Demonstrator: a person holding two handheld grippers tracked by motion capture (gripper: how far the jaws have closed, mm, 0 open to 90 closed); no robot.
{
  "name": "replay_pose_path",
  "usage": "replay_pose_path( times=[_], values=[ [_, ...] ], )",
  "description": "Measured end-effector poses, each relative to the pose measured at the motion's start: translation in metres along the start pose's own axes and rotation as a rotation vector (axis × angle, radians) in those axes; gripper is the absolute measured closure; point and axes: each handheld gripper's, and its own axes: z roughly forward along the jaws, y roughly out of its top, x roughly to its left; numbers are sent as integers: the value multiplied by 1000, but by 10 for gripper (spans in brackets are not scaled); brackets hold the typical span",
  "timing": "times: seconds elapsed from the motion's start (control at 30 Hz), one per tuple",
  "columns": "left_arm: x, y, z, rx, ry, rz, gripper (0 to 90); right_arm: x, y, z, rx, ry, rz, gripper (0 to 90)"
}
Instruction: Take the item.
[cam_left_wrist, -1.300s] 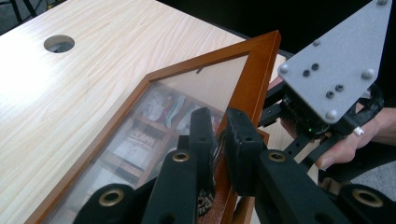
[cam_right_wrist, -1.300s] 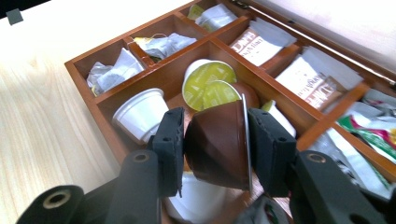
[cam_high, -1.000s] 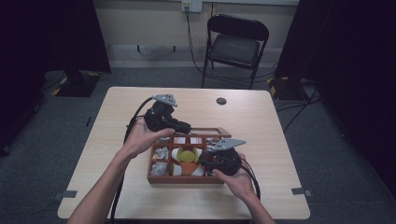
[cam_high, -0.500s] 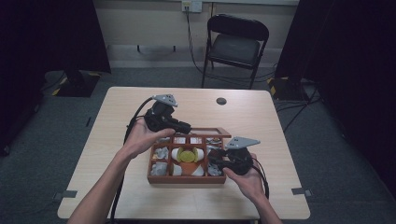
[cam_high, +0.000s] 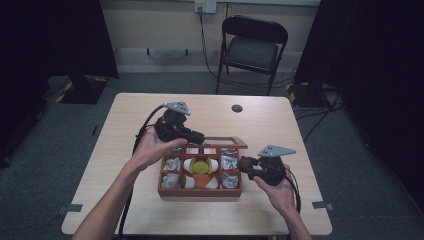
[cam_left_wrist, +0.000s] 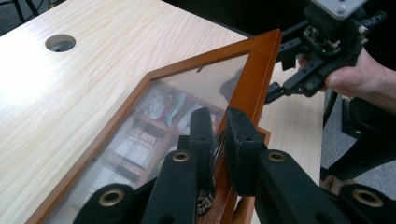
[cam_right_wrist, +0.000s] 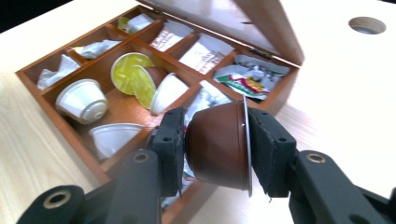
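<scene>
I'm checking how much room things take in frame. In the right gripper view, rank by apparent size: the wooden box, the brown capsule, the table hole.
1. wooden box
2. brown capsule, enlarged by nearness to the camera
3. table hole

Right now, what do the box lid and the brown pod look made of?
Box lid: reddish-brown frame, seemingly varnished wood, around a clear pane, glass or plastic; the packets show through and it reflects. Brown pod: smooth, slightly glossy cup, probably plastic or coated metal, with a thin silvery rim, likely foil.
</scene>
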Motion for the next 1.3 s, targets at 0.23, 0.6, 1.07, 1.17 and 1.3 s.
replay_pose_path(
  times=[0.23, 0.6, 1.07, 1.17, 1.3],
  values=[
    [0, 0, 0, 0, 0, 3, 818, -18, -2, -2, 12, -28, 30, 582],
    [0, -2, 1, 7, -14, 2, 818, -42, -5, 3, 56, -92, 58, 582],
    [-1, -2, 1, 5, -9, 7, 818, -62, -5, 31, 115, -127, 71, 582],
    [-1, -2, 1, 4, -9, 6, 819, -62, -7, 36, 137, -135, 67, 581],
    [-1, -1, 1, 10, -10, 8, 819, -67, -12, 41, 160, -147, 73, 581]
  ],
)
